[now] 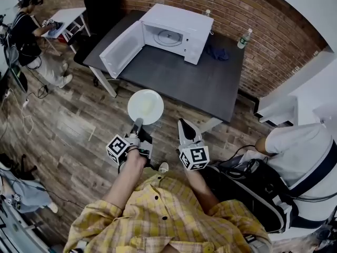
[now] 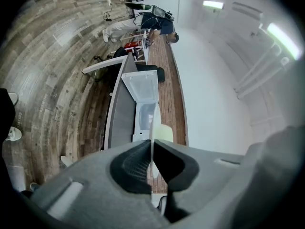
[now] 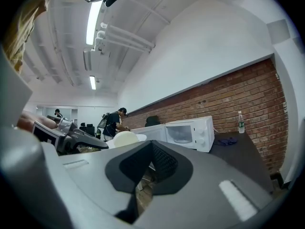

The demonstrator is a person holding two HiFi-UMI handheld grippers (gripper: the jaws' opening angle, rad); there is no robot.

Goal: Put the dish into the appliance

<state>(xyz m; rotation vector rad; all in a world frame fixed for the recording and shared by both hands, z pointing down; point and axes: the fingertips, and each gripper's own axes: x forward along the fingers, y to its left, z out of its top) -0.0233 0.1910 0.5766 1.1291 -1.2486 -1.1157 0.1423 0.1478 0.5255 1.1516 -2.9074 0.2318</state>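
Observation:
A white round plate (image 1: 146, 106) hangs in the air in front of the dark table's near edge, held level. My left gripper (image 1: 138, 123) is shut on its near rim; in the left gripper view the plate (image 2: 153, 128) shows edge-on between the pinched jaws. The white microwave (image 1: 178, 32) stands at the back of the table with its door (image 1: 122, 49) swung wide open to the left. My right gripper (image 1: 185, 128) floats to the right of the plate, shut and holding nothing. The right gripper view shows the microwave (image 3: 187, 132) and the plate (image 3: 126, 139) ahead.
A dark cloth (image 1: 217, 52) and a water bottle (image 1: 243, 38) lie on the dark table (image 1: 200, 83) right of the microwave. A brick wall (image 1: 274, 25) runs behind. A person in white sits at right (image 1: 300, 152); another stands at far left (image 1: 26, 36).

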